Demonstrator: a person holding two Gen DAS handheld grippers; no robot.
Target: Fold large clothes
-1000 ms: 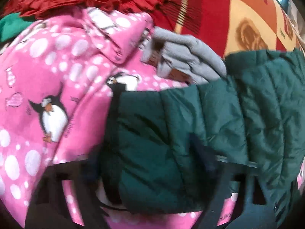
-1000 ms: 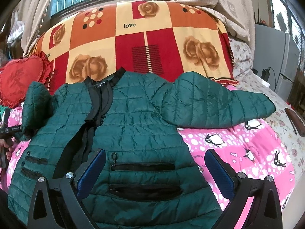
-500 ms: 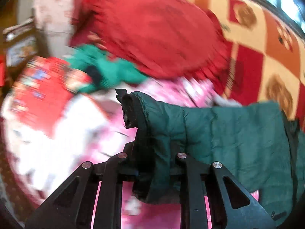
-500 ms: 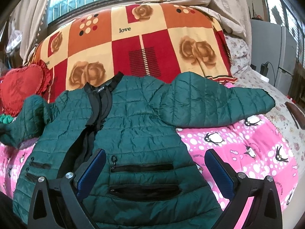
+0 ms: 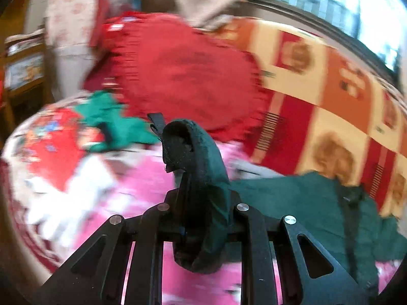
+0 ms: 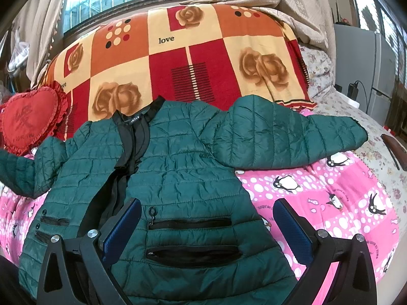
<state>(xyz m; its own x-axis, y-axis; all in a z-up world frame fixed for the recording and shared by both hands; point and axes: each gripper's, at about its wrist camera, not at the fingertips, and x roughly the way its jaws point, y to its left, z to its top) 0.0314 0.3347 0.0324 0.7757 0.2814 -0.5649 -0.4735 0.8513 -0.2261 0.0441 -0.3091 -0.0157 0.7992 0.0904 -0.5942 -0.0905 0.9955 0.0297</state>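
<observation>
Jacket (image 6: pixel 178 178), dark green and quilted, is laid front-up on the pink penguin blanket (image 6: pixel 318 203), collar at the far side, hem nearest the right wrist camera. Front is seen unzipped at the top, with black lining exposed along the opening. Two black zip pockets are visible on the right half, two smaller ones on the left half near the hem.

Left sleeve cuff (image 5: pixel 195 167) is clamped in the left gripper (image 5: pixel 201 218); jaws are closed tight on the fabric, with the cuff opening and a black zipper tab sticking up above the fingers. Left wrist view is motion-blurred, so finer detail cannot be told. The rest of that sleeve is seen running right from the gripper toward the jacket body. In the right wrist view the same sleeve is seen stretched out to the left edge of the frame.

Right sleeve (image 6: pixel 287 139) is spread out to the right, lying flat across the blanket with its cuff at the blanket's far right edge.

Right gripper (image 6: pixel 207 228) is held over the hem area with jaws wide apart, nothing between the blue pads (image 6: pixel 122 228); contact with the fabric cannot be told.

Red heart cushion (image 6: pixel 30 119) is seen far left, beside the checked rose blanket (image 6: pixel 190 58) propped behind the collar.
</observation>
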